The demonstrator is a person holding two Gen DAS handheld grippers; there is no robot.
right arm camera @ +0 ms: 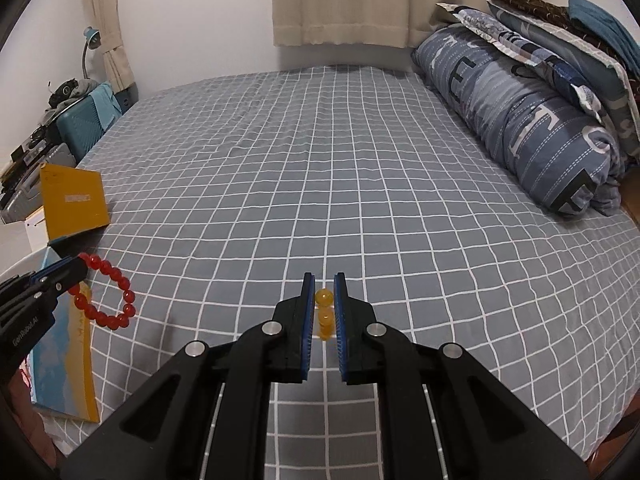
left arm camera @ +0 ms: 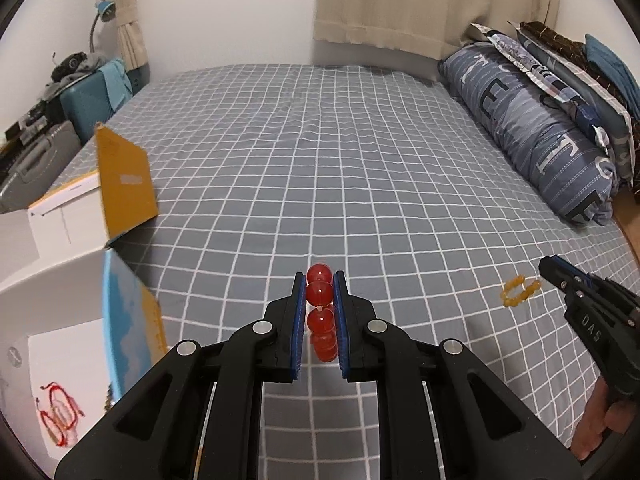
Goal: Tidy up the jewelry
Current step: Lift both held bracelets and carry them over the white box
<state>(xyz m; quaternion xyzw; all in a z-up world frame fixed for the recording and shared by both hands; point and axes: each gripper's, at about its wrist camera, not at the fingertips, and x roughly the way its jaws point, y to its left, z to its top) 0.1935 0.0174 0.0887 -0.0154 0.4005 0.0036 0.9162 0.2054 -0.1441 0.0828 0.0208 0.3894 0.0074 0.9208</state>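
A bed [left arm camera: 320, 152] under a grey grid-check cover fills the room, rolled blue bedding [left arm camera: 532, 136] along its right edge and beige curtains [left arm camera: 420, 0] above its far edge. At the bed's left edge stands an open white box [left arm camera: 24, 288] with yellow flaps, a thin red string ornament [left arm camera: 60, 416] lying inside on its floor. Above the bed's near part, the left gripper [left arm camera: 320, 276] has its blue-padded fingers [left arm camera: 298, 312] closed down on a red bead bracelet [right arm camera: 106, 296], whose loop hangs free just beside the box. To the right over the cover, the right gripper [right arm camera: 324, 276] holds a smaller yellow bead bracelet [left arm camera: 519, 290], its fingers [right arm camera: 308, 312] narrowed to a slim gap against the beads.
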